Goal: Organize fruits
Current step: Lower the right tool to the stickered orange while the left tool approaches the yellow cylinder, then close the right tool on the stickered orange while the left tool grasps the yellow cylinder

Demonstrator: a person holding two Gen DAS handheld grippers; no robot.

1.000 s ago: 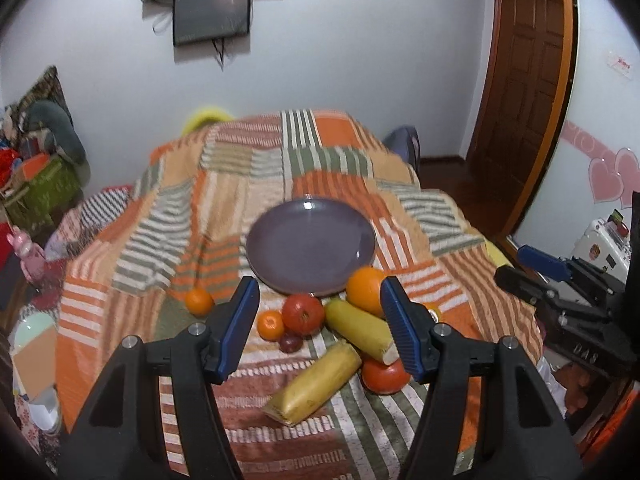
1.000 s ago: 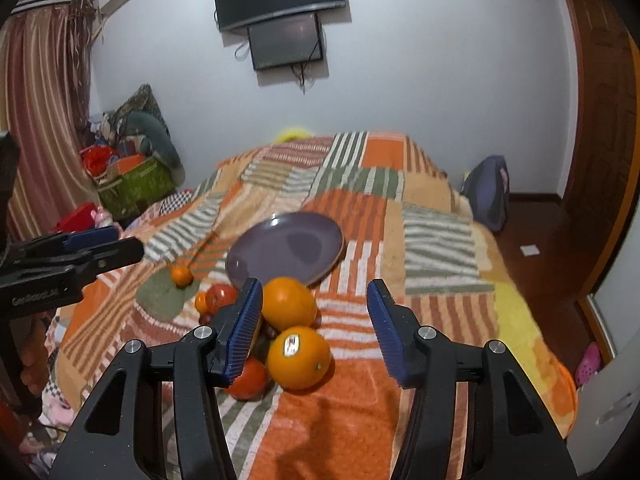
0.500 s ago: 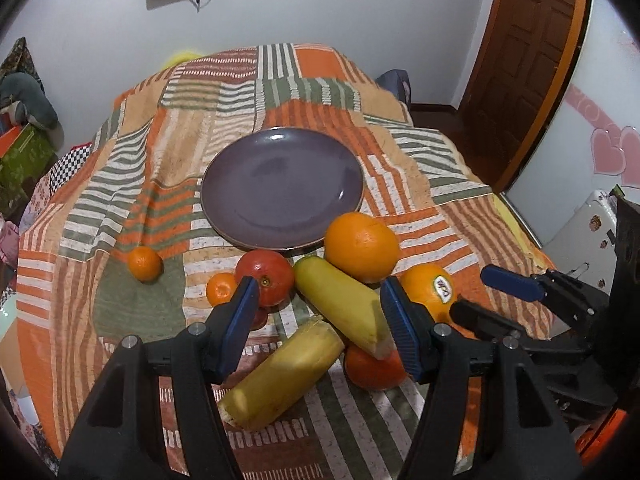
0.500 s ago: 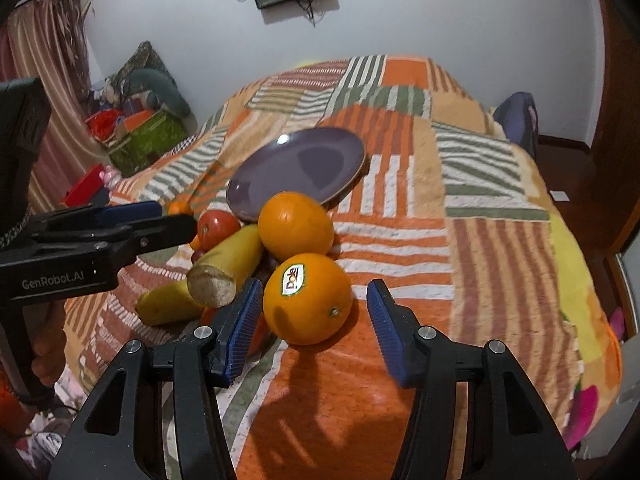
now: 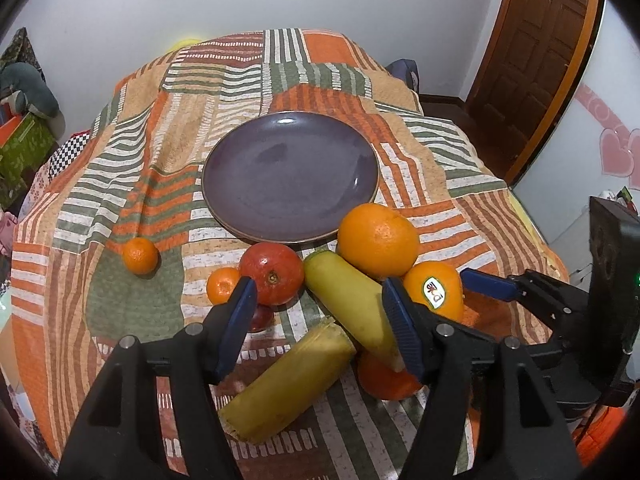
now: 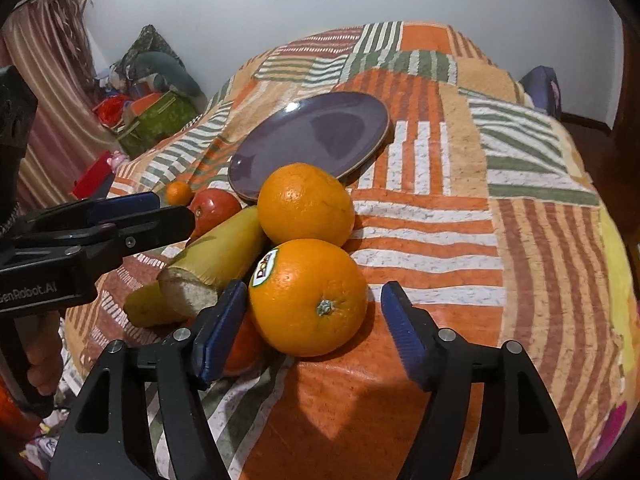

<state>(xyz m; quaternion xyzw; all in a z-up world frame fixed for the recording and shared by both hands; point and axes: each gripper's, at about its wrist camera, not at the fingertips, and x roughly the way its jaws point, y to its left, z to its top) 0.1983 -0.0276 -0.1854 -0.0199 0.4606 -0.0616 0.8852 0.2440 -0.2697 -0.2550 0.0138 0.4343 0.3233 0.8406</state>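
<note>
An empty purple plate (image 5: 290, 176) lies on the striped bedspread; it also shows in the right wrist view (image 6: 312, 140). In front of it lie two yellow banana pieces (image 5: 348, 300) (image 5: 288, 376), a red apple (image 5: 272, 272), two big oranges (image 5: 378, 240), one with a sticker (image 6: 308, 296), and small tangerines (image 5: 140, 255). My left gripper (image 5: 320, 328) is open over the banana pieces. My right gripper (image 6: 312, 332) is open around the stickered orange, jaws apart from it.
The patchwork bedspread (image 5: 120, 184) covers the whole bed. A green box and clutter (image 6: 156, 116) stand on the floor at the left. A wooden door (image 5: 532, 60) is at the right, and a bag (image 6: 540, 88) beside the bed.
Both grippers have moved forward and down toward the fruit pile. The right gripper's jaws now flank the stickered orange; the left is nearer the banana pieces. Both stay open.
</note>
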